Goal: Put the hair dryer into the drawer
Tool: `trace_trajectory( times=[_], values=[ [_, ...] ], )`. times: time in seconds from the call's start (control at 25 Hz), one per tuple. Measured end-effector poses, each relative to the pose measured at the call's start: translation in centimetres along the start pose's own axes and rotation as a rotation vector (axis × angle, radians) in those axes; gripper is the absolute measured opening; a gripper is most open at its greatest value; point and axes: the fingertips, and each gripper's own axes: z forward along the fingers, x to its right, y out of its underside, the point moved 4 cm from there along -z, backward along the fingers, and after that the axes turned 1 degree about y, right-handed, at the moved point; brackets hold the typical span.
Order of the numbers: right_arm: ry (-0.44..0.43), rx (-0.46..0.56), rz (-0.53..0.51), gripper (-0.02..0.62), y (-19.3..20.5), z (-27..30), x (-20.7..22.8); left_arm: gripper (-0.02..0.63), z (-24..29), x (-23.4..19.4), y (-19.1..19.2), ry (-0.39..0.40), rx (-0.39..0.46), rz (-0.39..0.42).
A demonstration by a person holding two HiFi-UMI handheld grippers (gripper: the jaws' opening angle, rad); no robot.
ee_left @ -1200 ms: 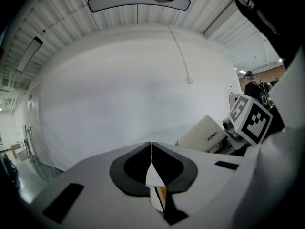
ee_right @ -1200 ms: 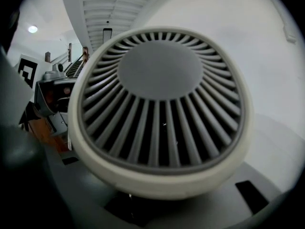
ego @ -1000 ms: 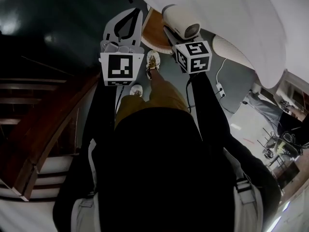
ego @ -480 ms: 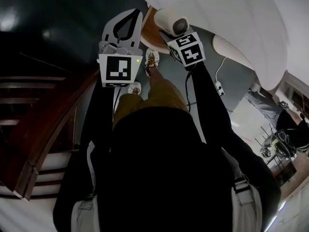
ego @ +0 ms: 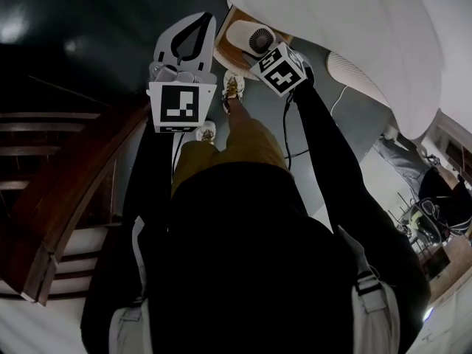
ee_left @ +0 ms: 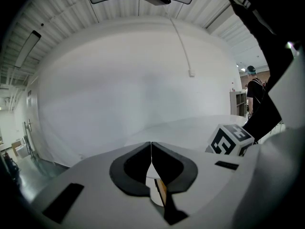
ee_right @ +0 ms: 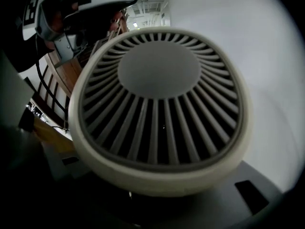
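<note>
Dark floor (ego: 88, 21) lay below a white desk (ego: 354, 21) at upper right. Item one: the hair dryer (ego: 249, 38) hung over a brown wooden panel (ego: 223, 49) by the desk edge, pinched in your right gripper (ego: 259, 56) fingers. Item two: your left gripper (ego: 193, 28) hovered just beside it, fingers pressed together, empty.

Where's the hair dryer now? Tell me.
Top centre of the head view: the hair dryer is held in the right gripper, just right of the left gripper, its grille filling the right gripper view.
</note>
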Motion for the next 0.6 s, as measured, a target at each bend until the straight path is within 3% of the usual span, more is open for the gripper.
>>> trace_trajectory(
  times=[0.6],
  values=[
    [0.022,-0.115,-0.375,0.206,2.7,4.4,0.5,0.017,-0.3,-0.2,1.4,-0.018,-0.035,-0.025]
  ],
)
